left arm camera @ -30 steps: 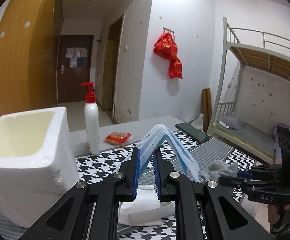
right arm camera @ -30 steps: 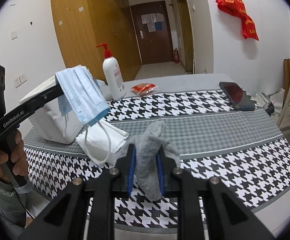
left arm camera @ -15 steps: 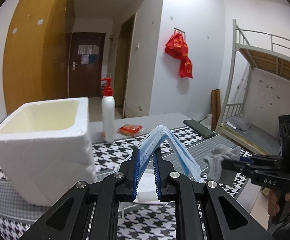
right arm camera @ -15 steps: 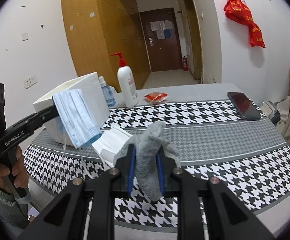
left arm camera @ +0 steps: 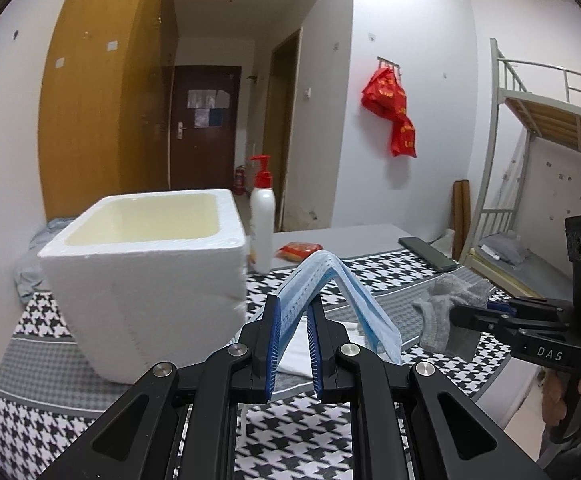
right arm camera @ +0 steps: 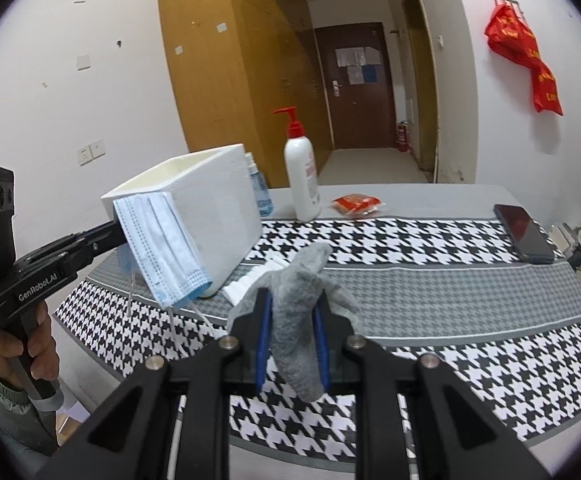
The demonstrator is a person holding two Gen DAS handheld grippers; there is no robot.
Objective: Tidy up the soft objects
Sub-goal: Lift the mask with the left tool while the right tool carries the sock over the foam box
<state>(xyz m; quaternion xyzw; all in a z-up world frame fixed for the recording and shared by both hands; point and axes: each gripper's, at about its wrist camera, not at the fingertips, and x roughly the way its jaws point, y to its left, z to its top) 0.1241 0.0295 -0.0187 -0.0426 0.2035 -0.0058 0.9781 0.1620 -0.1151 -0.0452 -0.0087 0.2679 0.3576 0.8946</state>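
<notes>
The left tool [left arm camera: 293, 316] is gripping a blue mask [left arm camera: 330, 296], folded over its pads, long sides hanging down beside the foam box [left arm camera: 150, 280]. The right tool [right arm camera: 290, 320] is pinching a grey sock [right arm camera: 302, 320], long axis vertical, toe dangling above the table [right arm camera: 450, 300]. Compared with a second ago, the mask is sitting closer to the box, and both grips are unchanged.

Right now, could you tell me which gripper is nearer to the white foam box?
Left. The left gripper, holding the blue mask, is beside the foam box; the right gripper sits farther off.
</notes>
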